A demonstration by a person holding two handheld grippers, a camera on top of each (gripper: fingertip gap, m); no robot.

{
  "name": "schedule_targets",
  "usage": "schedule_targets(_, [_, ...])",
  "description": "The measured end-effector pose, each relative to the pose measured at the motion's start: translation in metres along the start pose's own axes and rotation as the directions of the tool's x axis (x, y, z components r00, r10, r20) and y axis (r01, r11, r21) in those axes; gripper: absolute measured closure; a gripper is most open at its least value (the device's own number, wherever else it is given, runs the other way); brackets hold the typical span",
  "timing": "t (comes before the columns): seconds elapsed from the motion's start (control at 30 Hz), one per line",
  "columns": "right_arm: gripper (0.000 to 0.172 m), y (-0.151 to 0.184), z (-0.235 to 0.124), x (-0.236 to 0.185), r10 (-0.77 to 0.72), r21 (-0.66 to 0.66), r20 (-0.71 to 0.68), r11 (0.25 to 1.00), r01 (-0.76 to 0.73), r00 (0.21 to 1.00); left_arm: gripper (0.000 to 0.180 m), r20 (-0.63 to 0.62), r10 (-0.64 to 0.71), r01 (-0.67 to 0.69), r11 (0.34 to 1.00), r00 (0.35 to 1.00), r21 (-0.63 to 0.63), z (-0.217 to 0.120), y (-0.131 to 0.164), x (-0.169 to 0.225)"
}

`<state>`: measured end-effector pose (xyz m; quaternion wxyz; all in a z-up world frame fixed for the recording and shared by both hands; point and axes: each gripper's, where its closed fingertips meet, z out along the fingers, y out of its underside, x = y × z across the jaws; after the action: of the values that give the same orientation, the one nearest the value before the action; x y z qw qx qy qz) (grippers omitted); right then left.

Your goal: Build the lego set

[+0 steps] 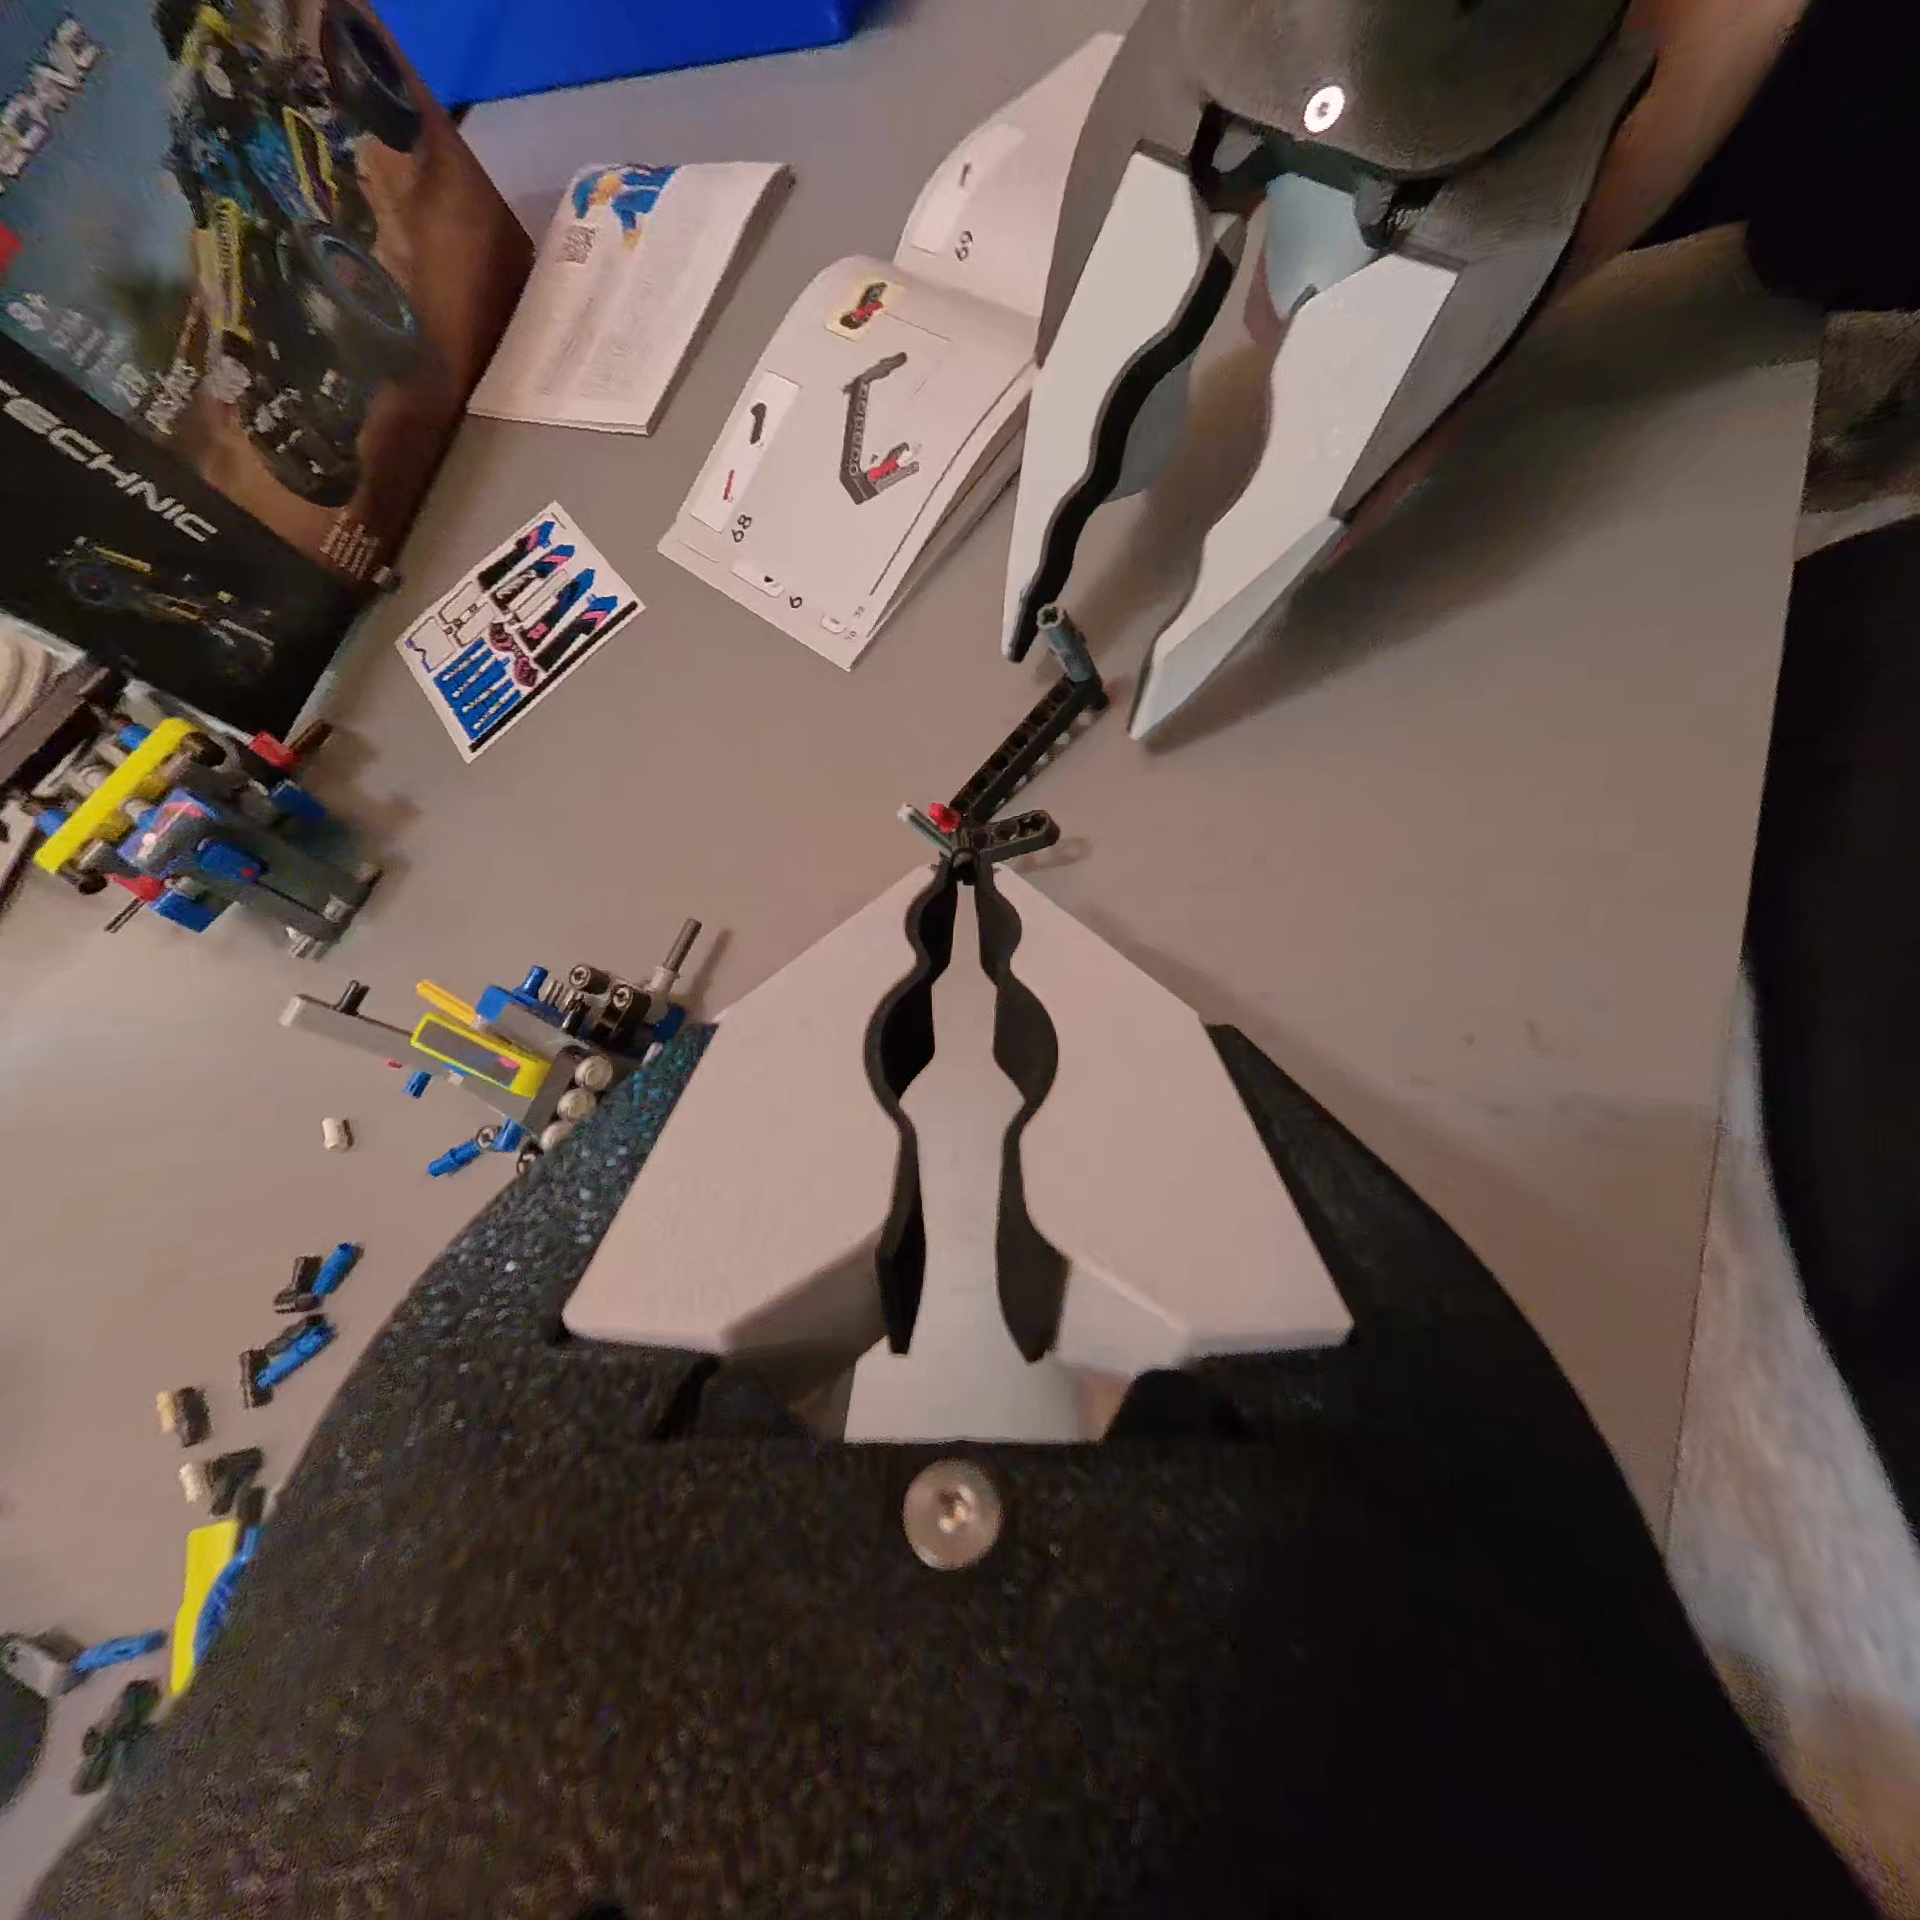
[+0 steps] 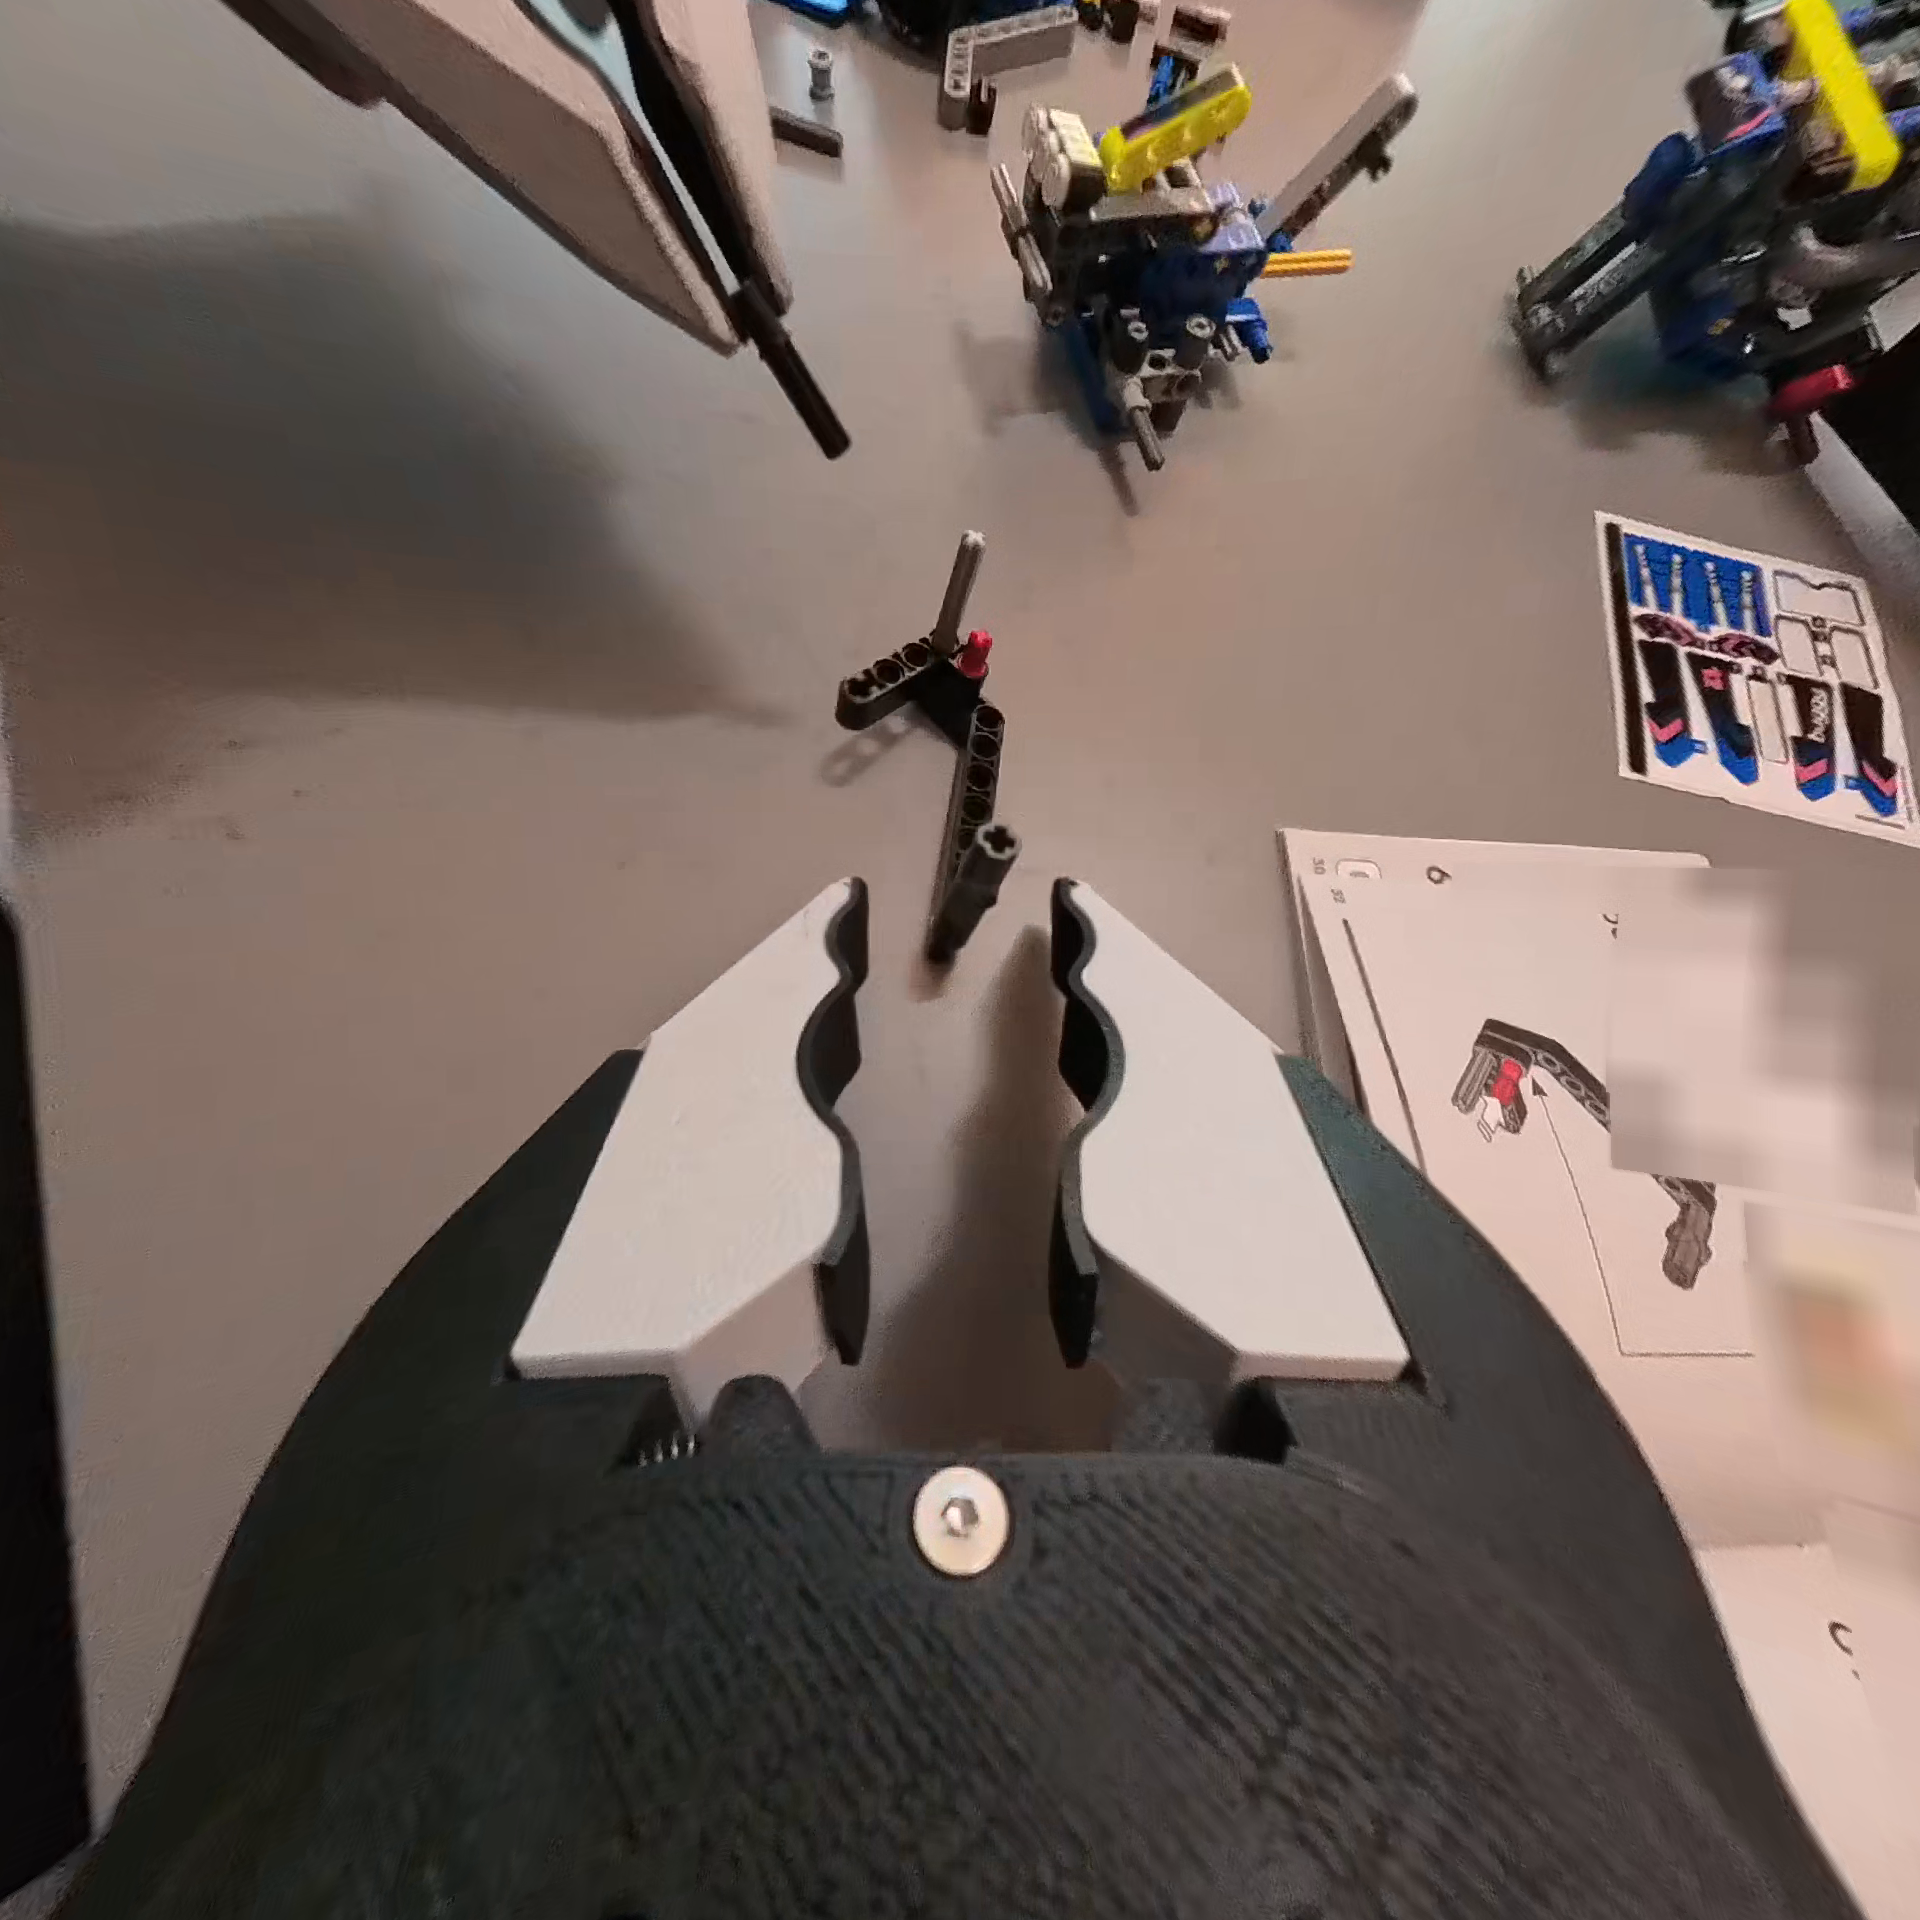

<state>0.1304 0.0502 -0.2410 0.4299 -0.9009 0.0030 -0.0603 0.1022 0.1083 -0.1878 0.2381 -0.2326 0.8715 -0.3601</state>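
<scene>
Across both views spreads a grey surface. At upper left of the left wrist view stands a toy box, with an open instruction booklet and a sticker sheet nearby. At centre of that view, the left gripper has its fingers closed on a thin black axle. Low in the right wrist view, the right gripper is open, its fingers apart on either side of the dark connector end of a bent black beam assembly without touching it.
</scene>
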Motion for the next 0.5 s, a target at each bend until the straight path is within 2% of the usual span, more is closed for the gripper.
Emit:
schedule_targets(0.07, [0.141,0.002,0.007,0.005,0.007,-0.03,-0.026,1.0,-0.008,1.0,0.18,-0.024,0.009,-0.01,1.0,1.0,-0.017,0.003,0.0,-0.001])
schedule_targets(0.17, [0.159,-0.001,0.012,0.002,0.002,-0.036,-0.009,0.999,-0.002,1.0,0.18,-0.043,0.021,-0.023,0.999,0.999,-0.046,0.011,0.001,0.0])
schedule_targets(0.33, [0.165,-0.003,0.013,-0.002,-0.139,-0.035,-0.083,0.99,0.137,0.987,0.18,-0.046,0.026,-0.03,0.997,0.999,-0.077,0.016,0.007,0.013])
schedule_targets(0.5, [0.167,-0.006,0.011,-0.004,-0.307,-0.058,-0.201,0.952,0.301,0.93,0.18,0.016,0.016,-0.014,0.995,1.0,-0.094,0.014,0.013,0.02])
